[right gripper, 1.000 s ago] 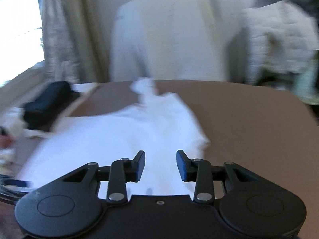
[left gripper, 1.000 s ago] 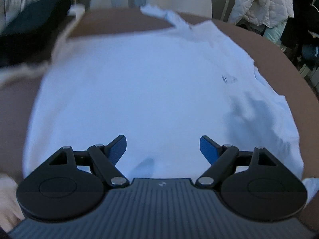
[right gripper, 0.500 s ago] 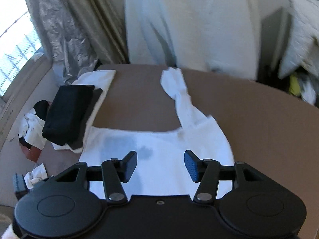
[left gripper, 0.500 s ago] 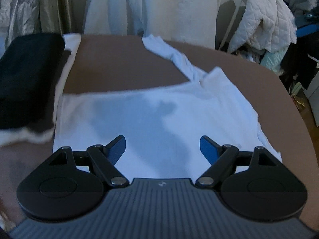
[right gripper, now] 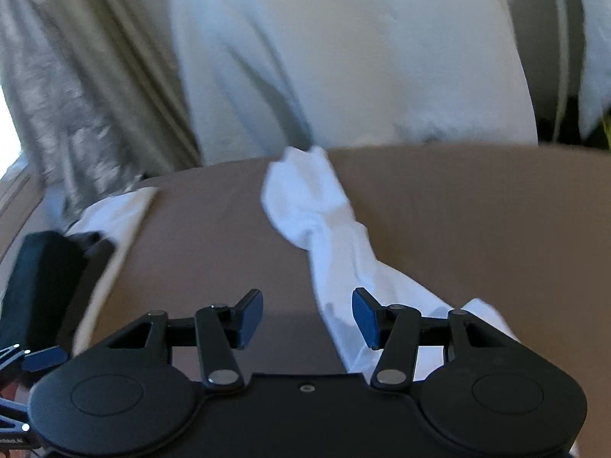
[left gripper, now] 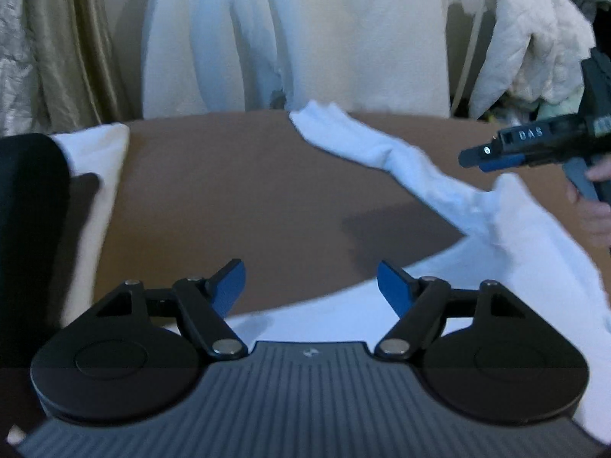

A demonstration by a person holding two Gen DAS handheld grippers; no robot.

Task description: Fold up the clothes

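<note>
Counter: brown, flat counter (left gripper: 236, 191) carrying all the clothes.
Hanging cloth: large white garment (left gripper: 305, 38) hangs behind the far edge, with beige curtains (left gripper: 76, 45) to its left.
Shirt: white long-sleeved cotton shirt (left gripper: 534, 252) lies on the right of the counter; its sleeve (right gripper: 317, 206) stretches to the far edge, twisted midway.
Stack: black folded garment (left gripper: 26, 229) sits on a white folded cloth (left gripper: 103, 175) at the left edge.
Left gripper: black left gripper with blue pads (left gripper: 310, 286) hangs over bare counter at the shirt's near edge; jaws spread, having just been closing a little, nothing between them.
Right gripper: black right gripper with blue pads (right gripper: 307, 316) sits over the sleeve's base; jaws spread, having just been opening, not pinching cloth. A hand (left gripper: 595, 206) holds its handle.
</note>
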